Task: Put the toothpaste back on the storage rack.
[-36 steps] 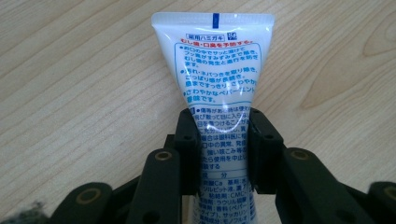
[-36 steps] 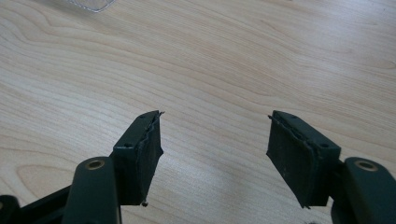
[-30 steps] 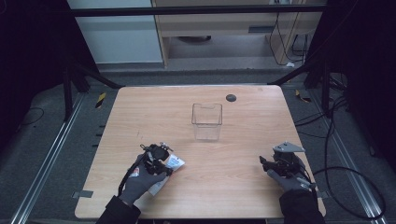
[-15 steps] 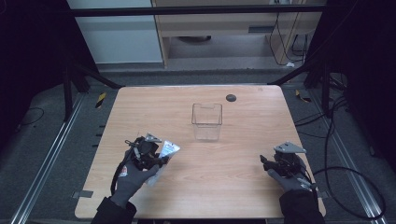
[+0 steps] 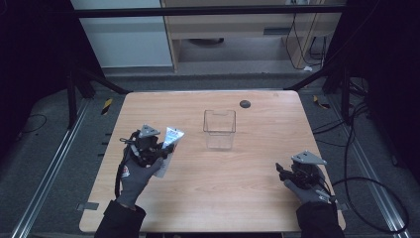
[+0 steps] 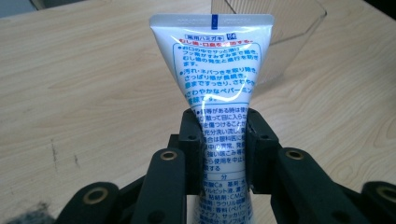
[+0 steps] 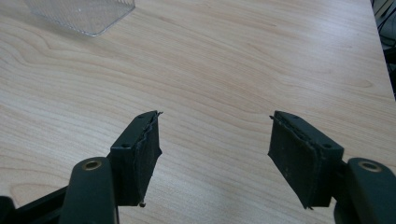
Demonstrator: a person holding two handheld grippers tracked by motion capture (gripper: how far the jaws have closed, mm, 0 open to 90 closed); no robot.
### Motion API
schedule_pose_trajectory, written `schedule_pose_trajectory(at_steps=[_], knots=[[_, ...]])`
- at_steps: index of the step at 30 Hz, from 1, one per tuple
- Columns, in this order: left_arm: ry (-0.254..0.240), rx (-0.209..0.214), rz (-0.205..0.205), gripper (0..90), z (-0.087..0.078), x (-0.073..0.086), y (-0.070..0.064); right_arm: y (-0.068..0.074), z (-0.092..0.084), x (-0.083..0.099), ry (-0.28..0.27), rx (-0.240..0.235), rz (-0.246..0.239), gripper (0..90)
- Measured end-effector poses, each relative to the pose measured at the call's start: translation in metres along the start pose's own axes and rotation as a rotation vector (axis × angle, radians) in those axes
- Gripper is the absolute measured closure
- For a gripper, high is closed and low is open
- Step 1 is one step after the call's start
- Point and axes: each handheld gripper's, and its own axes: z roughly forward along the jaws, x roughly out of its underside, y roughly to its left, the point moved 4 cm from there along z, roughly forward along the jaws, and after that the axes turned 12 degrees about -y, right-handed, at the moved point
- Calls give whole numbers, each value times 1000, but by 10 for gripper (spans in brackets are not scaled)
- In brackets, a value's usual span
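Pale wooden table, dark room around it. Left gripper is pinching a white squeeze tube with blue print, crimped end aimed at the clear plastic box just to its right. Right gripper, near right, sits spread wide, holding nothing.

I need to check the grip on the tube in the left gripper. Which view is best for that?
The left gripper view: the tube stands close up, pinched at mid-body between the left gripper pads, crimped end pointing away. The high view shows it small, sticking out toward the clear container. The right gripper view gives the table and a container corner.
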Motion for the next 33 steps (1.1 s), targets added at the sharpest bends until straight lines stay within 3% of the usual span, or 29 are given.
schedule_pose_trajectory(at_steps=[12, 13, 33], knots=[[-128, 7, -57, 716, 15, -34, 4, -1, 1, 1, -10, 7, -9, 328], [-157, 14, -64, 716, 18, -39, 3, -1, 1, 1, -10, 7, -9, 328], [-360, 36, -86, 716, 53, -80, -12, -2, 2, 2, -21, 17, -16, 328]])
